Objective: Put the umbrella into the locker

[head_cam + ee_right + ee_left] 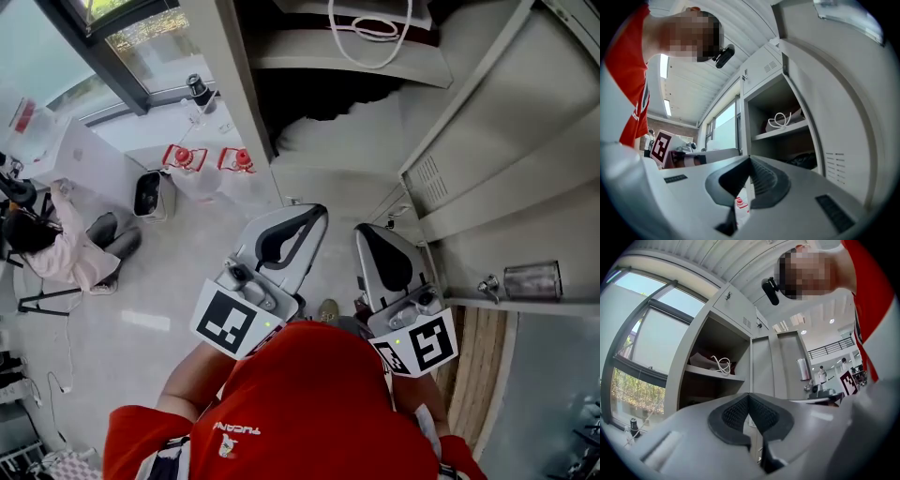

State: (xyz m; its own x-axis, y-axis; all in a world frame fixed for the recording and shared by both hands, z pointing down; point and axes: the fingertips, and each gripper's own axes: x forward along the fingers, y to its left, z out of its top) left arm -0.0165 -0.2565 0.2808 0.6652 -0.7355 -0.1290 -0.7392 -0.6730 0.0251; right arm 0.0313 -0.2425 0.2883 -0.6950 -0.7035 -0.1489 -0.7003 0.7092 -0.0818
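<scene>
- In front of the open locker (234, 103), the left gripper (749, 397) and the right gripper (750, 159) both have their jaws pressed together, with nothing between them.
- Beyond them, a white cord (780, 119) lies on the shelf (780, 132).
- Under that shelf sits a dark bundle, apparently the umbrella (802, 160).

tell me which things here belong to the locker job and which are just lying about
For the job: open grey metal locker; left tongs, shut, empty; right tongs, shut, empty; dark bundle under the locker's shelf, possibly the umbrella.
Lying about: white looped cord on that shelf; red-and-white objects on the floor.
</scene>
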